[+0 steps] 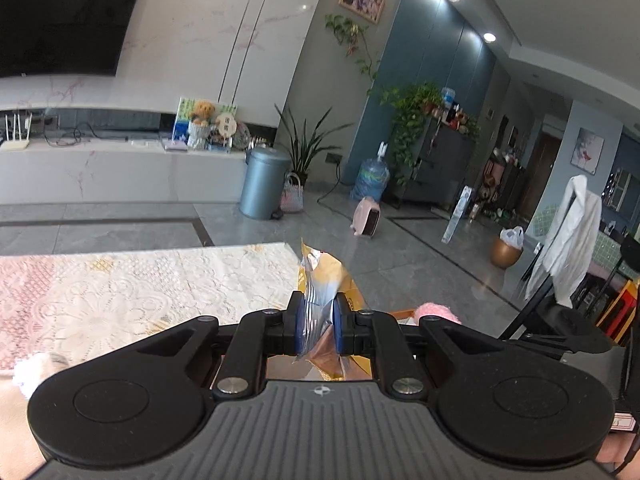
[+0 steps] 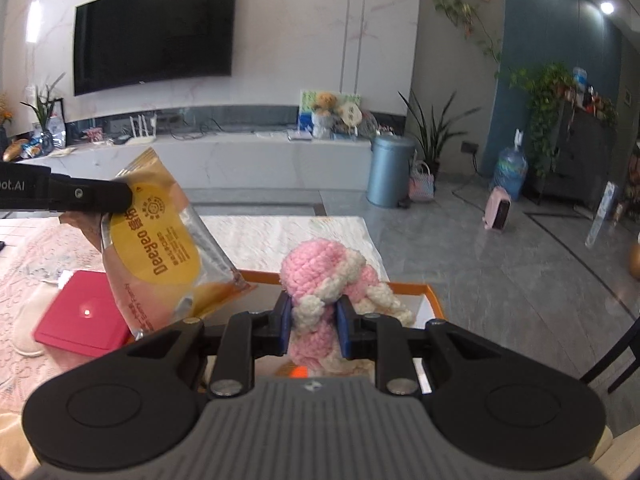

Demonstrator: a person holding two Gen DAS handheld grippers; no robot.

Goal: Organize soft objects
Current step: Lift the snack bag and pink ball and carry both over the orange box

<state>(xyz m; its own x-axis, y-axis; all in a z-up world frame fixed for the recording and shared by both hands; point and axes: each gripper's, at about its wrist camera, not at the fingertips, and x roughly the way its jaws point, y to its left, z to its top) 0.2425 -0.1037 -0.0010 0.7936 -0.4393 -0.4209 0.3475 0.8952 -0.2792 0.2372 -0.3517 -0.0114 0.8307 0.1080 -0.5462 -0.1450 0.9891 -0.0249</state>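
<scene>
My left gripper (image 1: 319, 322) is shut on a yellow and clear snack packet (image 1: 320, 280) and holds it in the air; the packet (image 2: 160, 240) hangs at the left of the right wrist view, above the table. My right gripper (image 2: 312, 322) is shut on a pink and cream crocheted toy (image 2: 320, 272), held over an orange-rimmed tray (image 2: 434, 296). The toy's pink top (image 1: 434, 310) peeks out at the right in the left wrist view.
A lace cloth (image 1: 140, 280) covers the table. A red flat box (image 2: 84, 314) and a white slipper-like object (image 2: 28, 320) lie at the left. Past the table edge is grey floor with a blue bin (image 2: 390, 170) and a pink heater (image 2: 498, 208).
</scene>
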